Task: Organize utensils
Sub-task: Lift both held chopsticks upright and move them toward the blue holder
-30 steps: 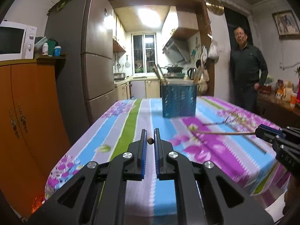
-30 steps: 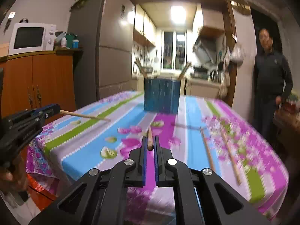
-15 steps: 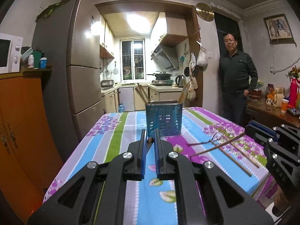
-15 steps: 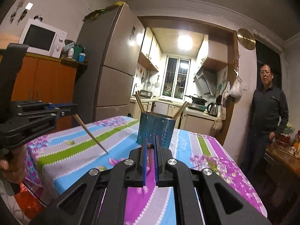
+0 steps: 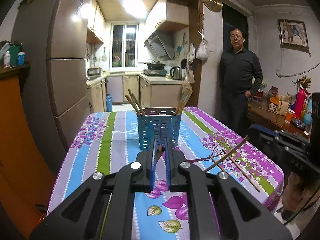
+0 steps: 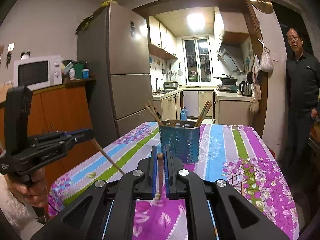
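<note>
A blue perforated utensil holder (image 5: 159, 128) (image 6: 180, 140) stands upright mid-table with several wooden chopsticks (image 5: 134, 102) leaning in its two ends. My left gripper (image 5: 160, 141) is shut on one chopstick (image 5: 160, 151), just in front of the holder. From the right wrist view that left gripper (image 6: 89, 135) hangs at the left, its chopstick (image 6: 108, 157) slanting down toward the cloth. My right gripper (image 6: 160, 147) is shut on another chopstick (image 6: 160, 156); in the left wrist view this right gripper (image 5: 252, 132) holds its stick (image 5: 226, 154) slanting down over the table.
Loose chopsticks (image 5: 240, 170) lie on the flowered tablecloth (image 5: 112, 140) at the right. A person (image 5: 239, 76) stands by the doorway past the table's far right corner. A fridge (image 6: 124, 76) and an orange cabinet (image 6: 60, 112) with a microwave line the left side.
Both grippers have risen off the table with their chopsticks and come closer to the blue holder. Each held stick now tilts down from its gripper instead of lying near level.
</note>
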